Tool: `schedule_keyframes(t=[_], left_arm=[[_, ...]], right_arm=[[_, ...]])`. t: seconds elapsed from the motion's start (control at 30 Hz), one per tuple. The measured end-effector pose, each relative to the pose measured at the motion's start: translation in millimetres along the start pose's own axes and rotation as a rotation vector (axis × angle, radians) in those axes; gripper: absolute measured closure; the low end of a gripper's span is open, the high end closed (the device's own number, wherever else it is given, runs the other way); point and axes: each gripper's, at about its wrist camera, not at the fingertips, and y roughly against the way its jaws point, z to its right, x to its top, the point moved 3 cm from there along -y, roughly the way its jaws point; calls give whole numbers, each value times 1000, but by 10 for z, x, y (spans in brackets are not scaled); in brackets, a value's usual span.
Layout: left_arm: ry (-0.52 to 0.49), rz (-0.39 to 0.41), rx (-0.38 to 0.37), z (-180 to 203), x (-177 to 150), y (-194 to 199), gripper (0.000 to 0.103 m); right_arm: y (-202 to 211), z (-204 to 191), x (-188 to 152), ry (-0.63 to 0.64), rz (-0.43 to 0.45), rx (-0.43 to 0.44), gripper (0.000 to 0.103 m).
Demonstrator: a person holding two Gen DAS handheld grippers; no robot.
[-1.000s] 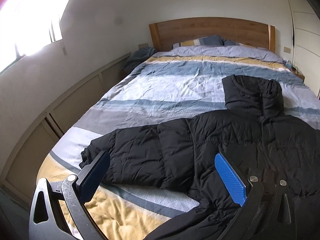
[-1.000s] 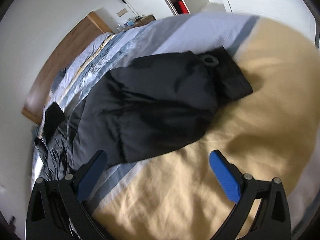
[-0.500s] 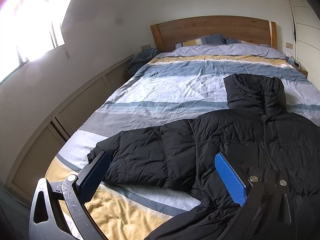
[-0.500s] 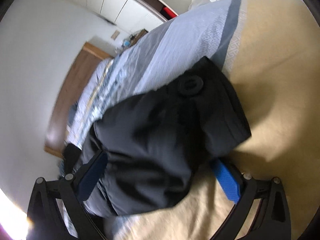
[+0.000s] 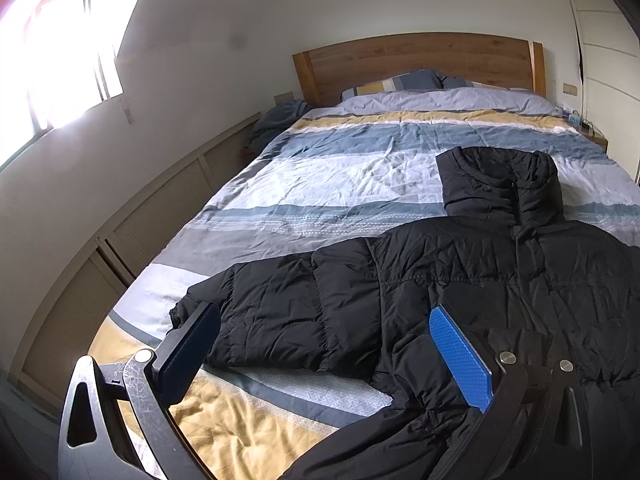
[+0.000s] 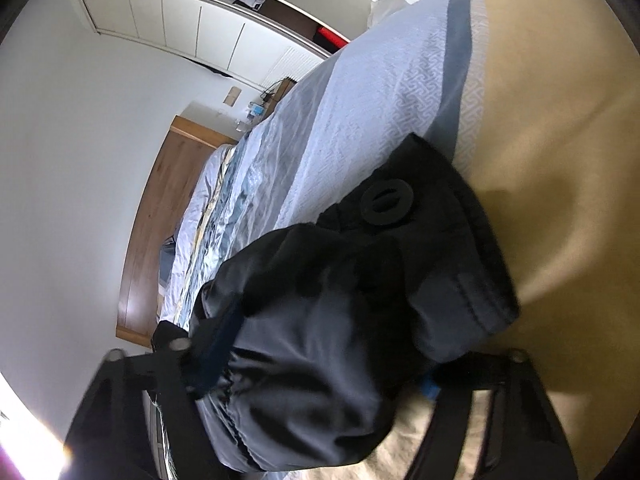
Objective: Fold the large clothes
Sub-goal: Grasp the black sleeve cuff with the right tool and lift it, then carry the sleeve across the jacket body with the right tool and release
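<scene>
A black puffer jacket (image 5: pixel 460 280) lies spread on the striped bed (image 5: pixel 340 176), hood toward the headboard and one sleeve stretched out to the left. My left gripper (image 5: pixel 320 344) is open and empty, hovering above that sleeve. In the right wrist view the jacket's other sleeve (image 6: pixel 360 300) fills the space between my right gripper's jaws (image 6: pixel 320 368). Its cuff with a round patch (image 6: pixel 386 202) points away from me. The right fingers are mostly hidden under the fabric, and I cannot tell whether they grip it.
A wooden headboard (image 5: pixel 420 60) and pillows (image 5: pixel 400 80) are at the far end. A low panelled wall unit (image 5: pixel 120 232) runs along the bed's left side under a bright window (image 5: pixel 52 68). White wardrobes (image 6: pixel 192 28) and a nightstand (image 6: pixel 272 96) stand beyond the bed.
My right gripper has tilted and moved in onto the jacket's sleeve, which now lies between its jaws. The left gripper has drifted slightly back and stayed open.
</scene>
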Motion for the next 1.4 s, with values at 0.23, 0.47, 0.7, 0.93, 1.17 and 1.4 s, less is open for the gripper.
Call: schedule_keyframes(t=[0.23,0.47,0.7,0.93,1.17,1.4], left_arm=[[15,8,-14,-96,-26,71,0],[46,31,-34,-273,-52,248,1],[99,73,-61,-498,-10,478,1],[121,140,-93,-711,-21,838,1],[155,160,-114,-990,-180,1067,1],[168,141,-121,-1205,-419,1181,1]], right_arm=[[200,-343,110,87,35,15,82],[429,-1012,124,216,49,80,87],[657,-1801,-149,360,27,160,88],[849,-2613,-593,519,-21,235,89],[948,-3336,-1325,690,-102,300,89],[871,-3555,-2117,828,-207,319,89]])
